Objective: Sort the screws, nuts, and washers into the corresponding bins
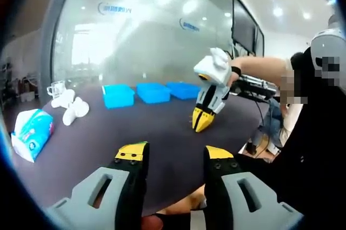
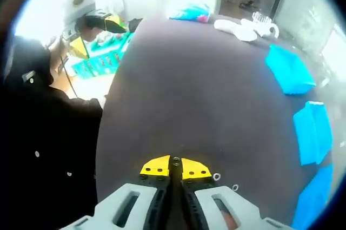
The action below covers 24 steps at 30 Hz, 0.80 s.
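Matt dark tabletop (image 2: pixel 205 105), smooth blue plastic bins (image 1: pixel 153 92), small shiny metal washers (image 2: pixel 217 176) by the jaw tips, glossy plastic-wrapped tissue pack (image 1: pixel 31 133), glossy white cups (image 1: pixel 69 105), grey and yellow matt plastic grippers (image 1: pixel 173 157), frosted glass wall (image 1: pixel 140 30)

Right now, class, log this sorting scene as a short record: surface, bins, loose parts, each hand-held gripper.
surface: dark table
bins: three blue bins in a row
loose parts: two small washers on the table beside the right tips
left hand-held gripper: open, holding nothing
right hand-held gripper: tips closed, low over the table
other items: tissue pack, white cups
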Motion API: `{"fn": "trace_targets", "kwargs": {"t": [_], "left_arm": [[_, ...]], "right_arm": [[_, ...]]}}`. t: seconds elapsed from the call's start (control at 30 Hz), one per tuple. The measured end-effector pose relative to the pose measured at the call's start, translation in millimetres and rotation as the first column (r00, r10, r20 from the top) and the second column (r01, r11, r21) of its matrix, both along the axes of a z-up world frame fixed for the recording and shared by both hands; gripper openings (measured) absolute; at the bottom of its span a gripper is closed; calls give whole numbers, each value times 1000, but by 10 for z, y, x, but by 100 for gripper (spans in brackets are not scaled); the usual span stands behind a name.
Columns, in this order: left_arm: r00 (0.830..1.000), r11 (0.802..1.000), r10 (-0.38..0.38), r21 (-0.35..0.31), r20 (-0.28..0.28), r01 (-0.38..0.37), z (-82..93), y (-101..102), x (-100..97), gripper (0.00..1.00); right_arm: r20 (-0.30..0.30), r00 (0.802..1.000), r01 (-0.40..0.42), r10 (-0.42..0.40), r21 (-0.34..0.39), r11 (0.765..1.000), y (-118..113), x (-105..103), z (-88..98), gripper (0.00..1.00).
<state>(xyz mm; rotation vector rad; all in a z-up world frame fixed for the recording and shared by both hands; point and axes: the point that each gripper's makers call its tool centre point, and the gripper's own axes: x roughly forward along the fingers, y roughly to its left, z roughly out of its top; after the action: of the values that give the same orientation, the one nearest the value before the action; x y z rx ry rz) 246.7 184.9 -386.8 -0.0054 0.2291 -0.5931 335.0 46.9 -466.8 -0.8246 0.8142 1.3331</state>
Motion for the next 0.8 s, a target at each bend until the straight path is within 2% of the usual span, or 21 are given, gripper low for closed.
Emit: {"fn": "trace_targets", "kwargs": {"t": [0.17, 0.3, 0.4, 0.5, 0.6, 0.63, 0.67, 0.73, 0.8], "left_arm": [[1000, 1000, 6, -4, 14, -6, 53, 0, 29, 37], [1000, 1000, 9, -8, 24, -9, 91, -7, 48, 37], [999, 1000, 14, -12, 33, -13, 118, -5, 65, 37], [999, 1000, 21, -14, 43, -20, 148, 12, 86, 37], [998, 999, 34, -23, 55, -33, 188, 40, 110, 37], [998, 999, 37, -25, 57, -35, 197, 45, 115, 37], [998, 999, 39, -27, 59, -38, 205, 48, 122, 37], [997, 999, 40, -25, 59, -39, 212, 47, 135, 37], [997, 999, 40, -20, 61, -39, 219, 43, 148, 37]], "right_arm": [[-11, 999, 44, -43, 55, 998, -68, -31, 78, 2], [-14, 993, 116, -115, 147, 982, -132, -18, 221, 2], [-2, 983, 177, -181, 232, 956, -205, 69, 367, 2], [11, 968, 233, -250, 320, 918, -286, 138, 512, 2], [8, 939, 306, -345, 447, 841, -380, 214, 712, 2], [12, 923, 324, -385, 516, 792, -421, 251, 826, 2], [4, 907, 347, -422, 562, 751, -465, 280, 908, 2], [-9, 867, 382, -498, 654, 653, -565, 364, 1083, 2], [1, 831, 387, -556, 716, 580, -665, 355, 1197, 2]]}}
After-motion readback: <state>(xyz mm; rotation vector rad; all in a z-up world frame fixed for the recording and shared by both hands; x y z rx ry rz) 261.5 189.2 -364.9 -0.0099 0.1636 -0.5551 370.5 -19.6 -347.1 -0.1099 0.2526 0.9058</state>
